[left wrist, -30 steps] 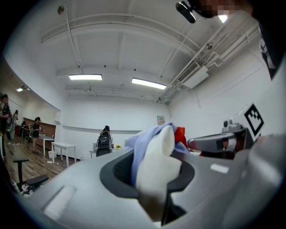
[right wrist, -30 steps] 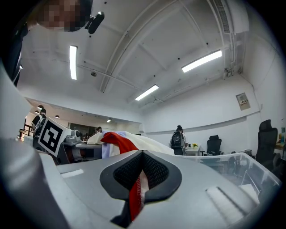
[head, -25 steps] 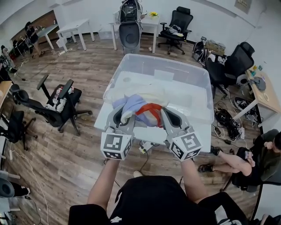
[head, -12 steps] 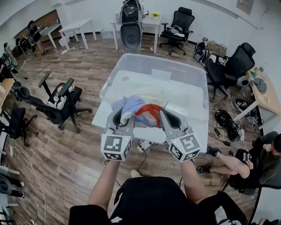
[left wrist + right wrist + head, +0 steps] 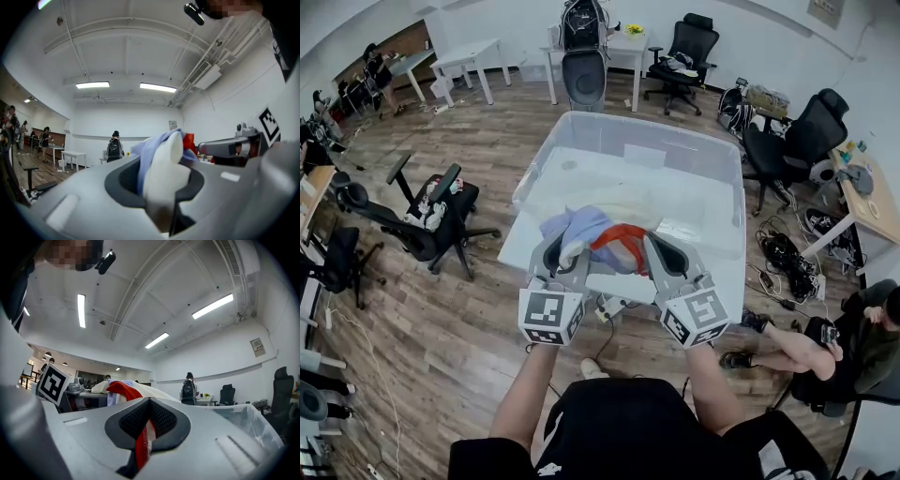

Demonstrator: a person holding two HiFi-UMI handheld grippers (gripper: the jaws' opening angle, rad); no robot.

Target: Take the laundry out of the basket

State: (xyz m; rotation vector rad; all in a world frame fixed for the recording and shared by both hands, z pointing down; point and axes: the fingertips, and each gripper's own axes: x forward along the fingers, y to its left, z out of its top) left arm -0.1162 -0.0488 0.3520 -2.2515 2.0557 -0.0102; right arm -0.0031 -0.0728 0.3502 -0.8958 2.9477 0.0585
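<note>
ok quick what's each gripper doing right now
Left gripper: closed on the pale blue and white cloth.
Right gripper: closed on the red and white cloth.

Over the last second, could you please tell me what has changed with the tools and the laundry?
Nothing has visibly moved. The left tool and the right tool stay clamped on the laundry bundle, held above the near side of the clear bin. Nothing was taken hold of or let go.
</note>
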